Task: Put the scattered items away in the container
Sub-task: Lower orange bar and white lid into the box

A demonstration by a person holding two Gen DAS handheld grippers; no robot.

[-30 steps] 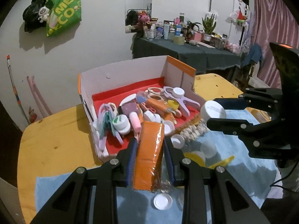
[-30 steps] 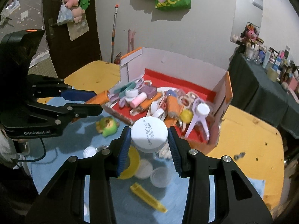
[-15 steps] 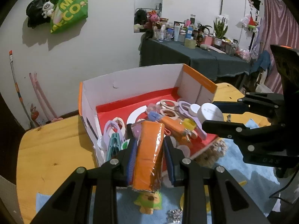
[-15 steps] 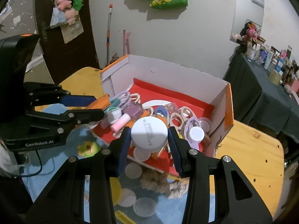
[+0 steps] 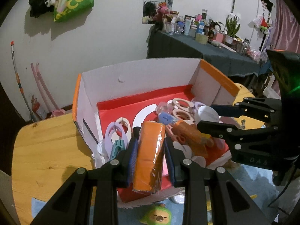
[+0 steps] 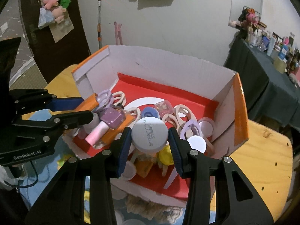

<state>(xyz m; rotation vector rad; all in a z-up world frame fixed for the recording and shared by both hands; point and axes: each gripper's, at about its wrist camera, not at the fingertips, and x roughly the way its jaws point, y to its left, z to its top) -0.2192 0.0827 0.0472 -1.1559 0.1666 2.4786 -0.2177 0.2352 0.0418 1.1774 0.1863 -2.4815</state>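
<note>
My left gripper (image 5: 150, 150) is shut on an orange wrapped pack (image 5: 149, 157), which hangs over the near left part of the open cardboard box (image 5: 140, 75). My right gripper (image 6: 149, 142) is shut on a round white jar (image 6: 149, 134), bottom up with a printed date code, above the box's (image 6: 168, 61) near middle. The red-lined box holds several clips, caps, small bottles and orange packs. In the left wrist view the right gripper (image 5: 210, 116) reaches in from the right with the white jar (image 5: 207, 112). From the right wrist view the left gripper (image 6: 82, 106) enters at the left.
The box stands on a wooden table (image 5: 43, 146) with a blue cloth (image 5: 249, 183) in front. A green toy (image 5: 157, 215) lies on the cloth by the box's near edge. White lids and a tan fluffy item (image 6: 150, 206) lie below the box front. A wall stands behind.
Both grippers have moved forward from above the blue cloth to over the box, each keeping its grip. The loose lids and the toy have slid toward the bottom of both views.
</note>
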